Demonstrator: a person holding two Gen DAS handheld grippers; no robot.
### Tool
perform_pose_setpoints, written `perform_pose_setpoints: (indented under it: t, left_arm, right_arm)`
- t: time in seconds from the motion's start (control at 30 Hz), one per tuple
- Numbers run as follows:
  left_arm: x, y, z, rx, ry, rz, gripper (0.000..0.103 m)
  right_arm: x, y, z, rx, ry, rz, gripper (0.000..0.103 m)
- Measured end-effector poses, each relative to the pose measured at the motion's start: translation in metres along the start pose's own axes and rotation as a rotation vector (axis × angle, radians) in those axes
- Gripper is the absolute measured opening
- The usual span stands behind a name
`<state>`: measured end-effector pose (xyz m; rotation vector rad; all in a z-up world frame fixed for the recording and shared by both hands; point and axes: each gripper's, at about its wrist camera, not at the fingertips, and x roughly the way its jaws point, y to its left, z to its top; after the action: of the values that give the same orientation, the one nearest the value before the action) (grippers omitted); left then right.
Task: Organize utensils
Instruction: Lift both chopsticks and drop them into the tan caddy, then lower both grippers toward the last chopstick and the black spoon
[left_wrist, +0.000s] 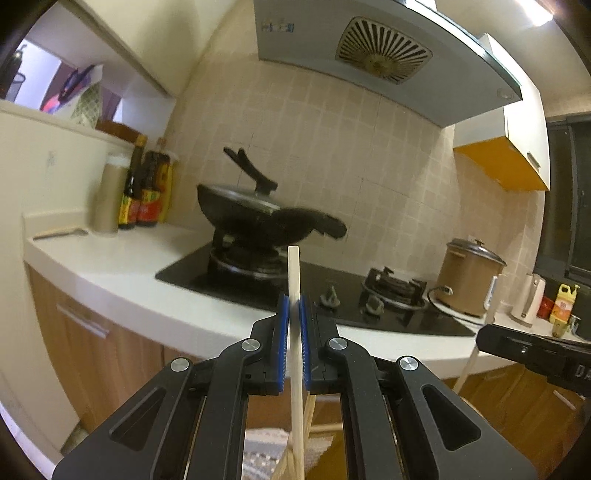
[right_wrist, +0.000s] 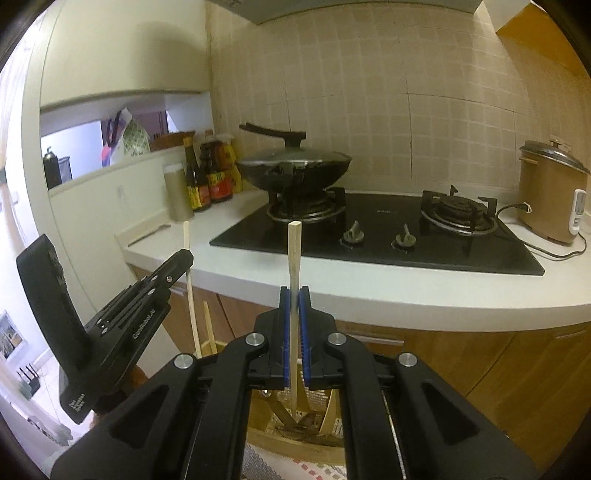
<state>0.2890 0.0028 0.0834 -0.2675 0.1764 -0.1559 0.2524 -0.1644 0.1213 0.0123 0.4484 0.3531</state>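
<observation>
Two pale, square-ended wooden chopsticks stand upright: I see my left gripper (left_wrist: 294, 306) clenched on one chopstick (left_wrist: 294, 273), my right gripper (right_wrist: 294, 299) on the other chopstick (right_wrist: 294, 251).

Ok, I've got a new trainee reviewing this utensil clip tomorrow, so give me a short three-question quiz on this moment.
1. True or false: each gripper is shut on a wooden chopstick.
2. Which burner of the stove carries the lidded wok?
A. the one nearer the sauce bottles
B. the one nearer the rice cooker
C. neither
3. Fill in: the rice cooker stands on the ____ beside the stove.

Key
1. True: the left gripper clamps the left chopstick, and the right gripper clamps the right chopstick.
2. A: beside the sauce bottles.
3. Counter: the rice cooker sits on the white counter.
</observation>
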Motion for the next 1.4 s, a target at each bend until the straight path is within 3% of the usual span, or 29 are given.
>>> perform_pose_setpoints:
  t: [0.07,0.13,0.17,0.2,0.23,0.3,0.4,0.53,0.73,0.9,1.07,1.1,1.17,1.27,1.4]
  left_arm:
    - [-0.004,0.006,-0.003,-0.016,0.028,-0.02,0.005]
    - [-0.01,0.011,-0.003,-0.021,0.067,-0.037,0.018]
    - [-0.014,0.013,-0.003,-0.02,0.077,-0.039,0.034]
    - [-0.019,0.014,-0.003,-0.018,0.088,-0.04,0.041]
    - [-0.024,0.016,-0.003,-0.018,0.103,-0.049,0.043]
    - [-0.034,0.02,-0.002,-0.025,0.135,-0.07,0.043]
    - [-0.05,0.028,-0.001,-0.048,0.187,-0.085,0.045]
    - [-0.067,0.033,-0.007,-0.068,0.316,-0.1,0.047]
    - [-0.09,0.028,-0.025,-0.045,0.5,-0.106,0.047]
    - [-0.092,0.01,-0.065,0.042,0.763,-0.097,0.047]
    - [-0.106,-0.004,-0.115,0.106,0.9,-0.133,0.047]
    - [-0.108,-0.006,-0.125,0.105,0.929,-0.142,0.047]
    - [-0.107,-0.011,-0.147,0.097,0.995,-0.158,0.047]
    - [-0.103,-0.018,-0.17,0.105,1.055,-0.15,0.047]
    - [-0.101,-0.028,-0.183,0.144,1.067,-0.119,0.047]
  right_arm:
    - [-0.001,0.001,-0.004,0.001,0.007,-0.006,0.004]
    - [-0.002,0.001,-0.007,0.001,0.021,-0.001,0.004]
    - [-0.004,0.002,-0.01,0.003,0.036,0.005,0.005]
    - [-0.005,0.002,-0.012,0.006,0.05,0.012,0.007]
    - [-0.007,0.001,-0.013,0.01,0.062,0.022,0.013]
    - [-0.015,0.0,-0.019,0.029,0.078,0.036,0.023]
    - [-0.031,-0.003,-0.029,0.054,0.097,0.031,0.023]
    - [-0.05,-0.011,-0.046,0.103,0.153,0.019,0.023]
    - [-0.068,-0.027,-0.079,0.175,0.309,0.013,0.023]
    - [-0.072,-0.047,-0.117,0.23,0.485,0.01,0.024]
    - [-0.077,-0.072,-0.168,0.255,0.633,-0.041,0.026]
    - [-0.079,-0.076,-0.178,0.269,0.661,-0.042,0.028]
    - [-0.083,-0.085,-0.195,0.302,0.699,-0.044,0.044]
    - [-0.093,-0.089,-0.213,0.29,0.719,-0.064,0.047]
    - [-0.099,-0.081,-0.227,0.267,0.759,-0.069,0.047]
